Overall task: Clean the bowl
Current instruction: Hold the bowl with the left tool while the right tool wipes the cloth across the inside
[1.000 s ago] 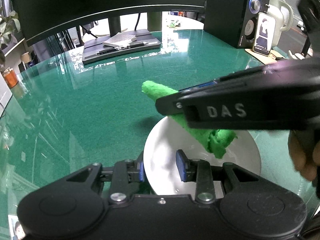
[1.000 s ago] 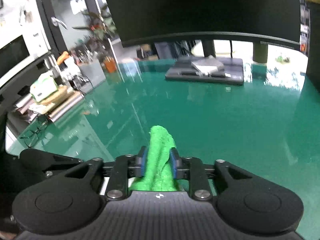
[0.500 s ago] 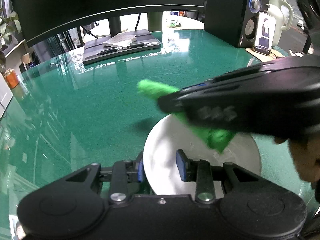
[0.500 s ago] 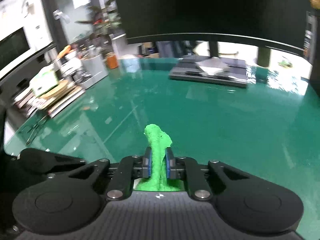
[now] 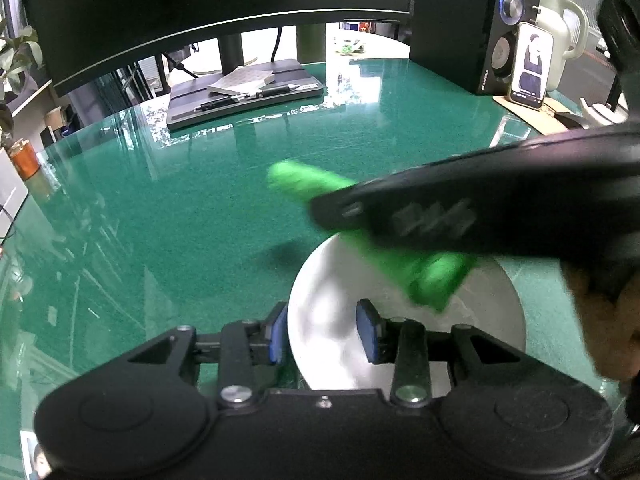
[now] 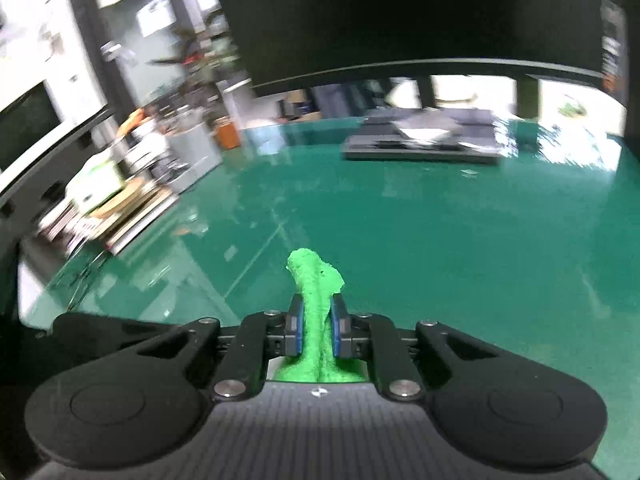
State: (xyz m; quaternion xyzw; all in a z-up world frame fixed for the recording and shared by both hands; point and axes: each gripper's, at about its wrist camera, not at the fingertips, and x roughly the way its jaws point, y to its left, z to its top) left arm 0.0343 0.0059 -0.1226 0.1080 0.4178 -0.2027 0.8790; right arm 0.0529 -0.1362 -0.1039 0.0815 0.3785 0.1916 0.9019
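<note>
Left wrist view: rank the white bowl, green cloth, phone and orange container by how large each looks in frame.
1. white bowl, partly covered by both grippers.
2. green cloth, blurred, its middle hidden behind the right gripper.
3. phone.
4. orange container.
Bowl and cloth sit nearest the camera, so true sizes stay unsure.

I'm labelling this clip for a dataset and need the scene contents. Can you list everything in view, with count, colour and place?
bowl: 1, white, near edge of the table, its rim between the left jaws
cloth: 1, bright green, pinched in the right jaws, one end hanging over the bowl
table: 1, glossy green
monitor: 1, black, curved, at the back
tray: 1, dark grey, under the monitor, holding pens and a notepad
speaker: 1, black, back right
phone: 1, propped against the speaker
kettle: 1, pale, behind the phone
left gripper: 1, black, blue pads, on the bowl rim
right gripper: 1, black, blurred with motion
hand: 1, right edge
</note>
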